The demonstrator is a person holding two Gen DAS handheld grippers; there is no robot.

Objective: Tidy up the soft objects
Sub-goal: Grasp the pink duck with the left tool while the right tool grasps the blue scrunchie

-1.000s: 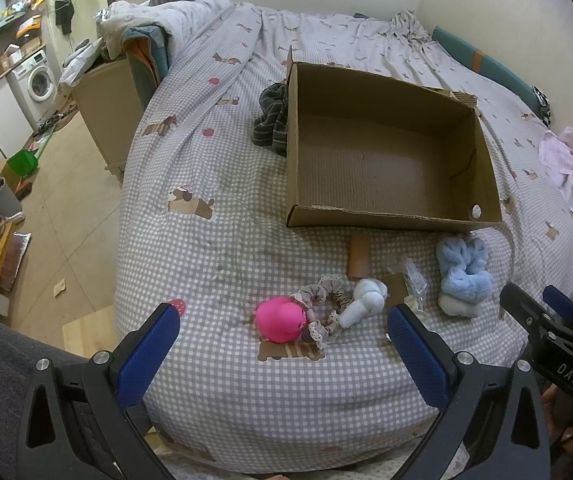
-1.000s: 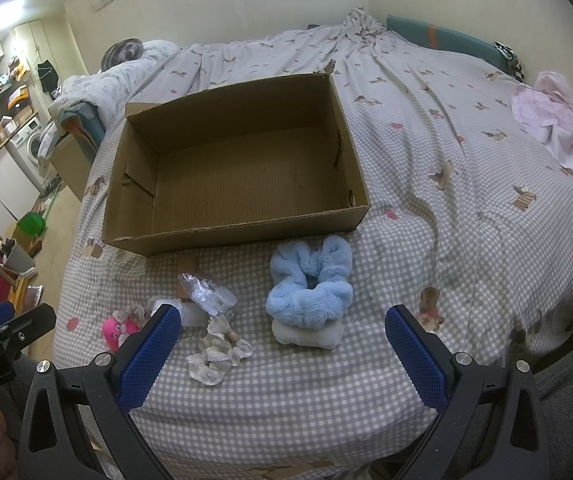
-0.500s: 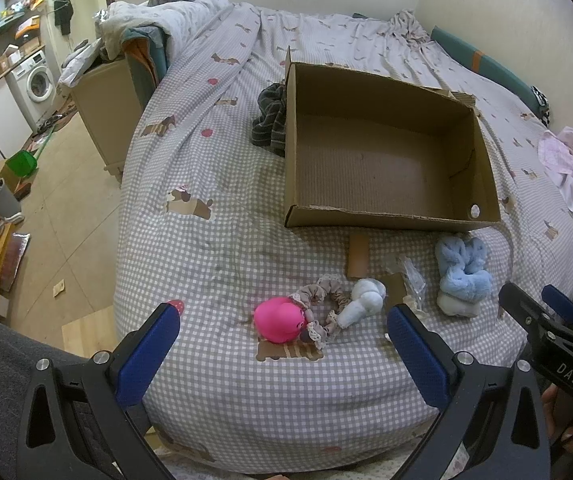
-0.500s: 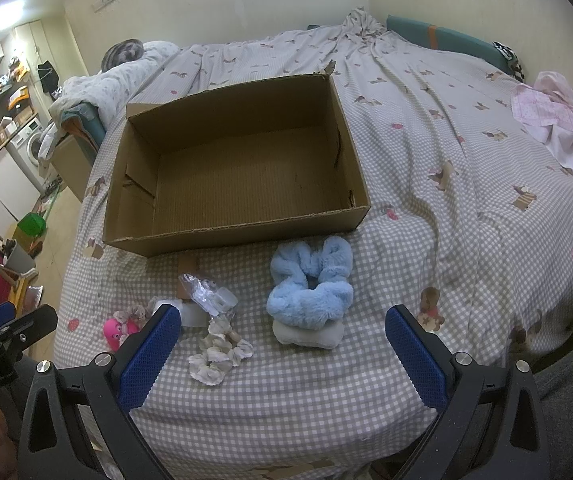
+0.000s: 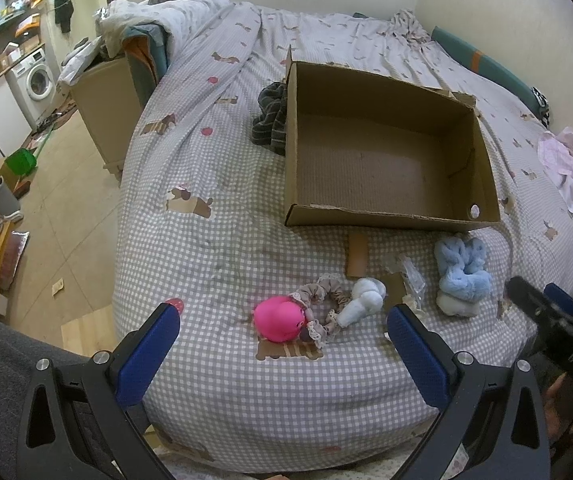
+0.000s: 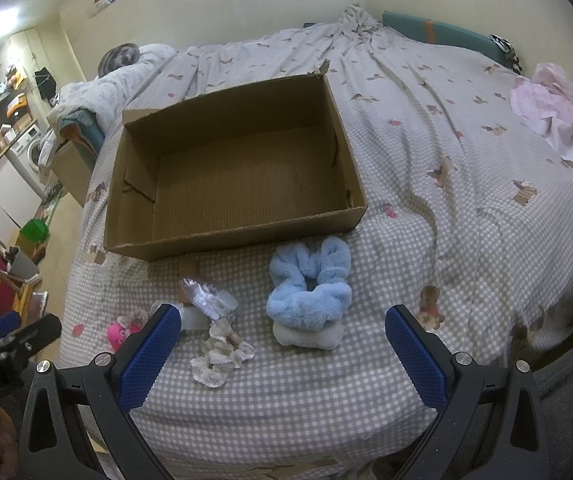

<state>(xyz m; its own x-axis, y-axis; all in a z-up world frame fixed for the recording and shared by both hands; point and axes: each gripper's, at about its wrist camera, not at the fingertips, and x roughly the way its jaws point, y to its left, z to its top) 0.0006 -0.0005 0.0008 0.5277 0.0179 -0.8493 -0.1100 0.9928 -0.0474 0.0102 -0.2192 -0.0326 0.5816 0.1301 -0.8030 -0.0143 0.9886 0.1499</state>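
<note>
Closest in, the left gripper (image 5: 282, 344) hangs over the near edge of the bed, its blue-padded fingers (image 5: 148, 354) spread wide with nothing between them. Same story on the other side: the right gripper (image 6: 282, 344) hovers with its blue textured pads (image 6: 414, 356) set well apart, holding nothing.

Just past the left gripper sits a round hot-pink plush toy (image 5: 280, 318) on the grey-and-white checked bedspread (image 5: 214, 248), touching a beige lace-trimmed scrunchie (image 5: 320, 300). Right beside that lies a small white-and-pale-blue soft piece (image 5: 364, 300), resting against the scrunchie's far side.

Over in the right wrist view, a crumpled white frilly scrunchie (image 6: 220, 358) lies near the left pad, and just behind it a bit of clear crinkled plastic wrap (image 6: 208, 300). Toward the middle, a fluffy light-blue scrunchie (image 6: 310, 284) is stacked on top of a white fuzzy pad (image 6: 306, 336), both between the fingers' line of sight and apart from either pad.

A small brown cardboard scrap (image 5: 357, 256) lies flat just in front of the box. Then the large open brown cardboard box (image 6: 230, 176), sitting on the bedspread with bare walls and floor showing.

Farther back, a dark striped cloth (image 5: 270, 120) is bunched against the box's left wall, and a pink crumpled garment (image 6: 558, 120) lies well off to the right.
</note>
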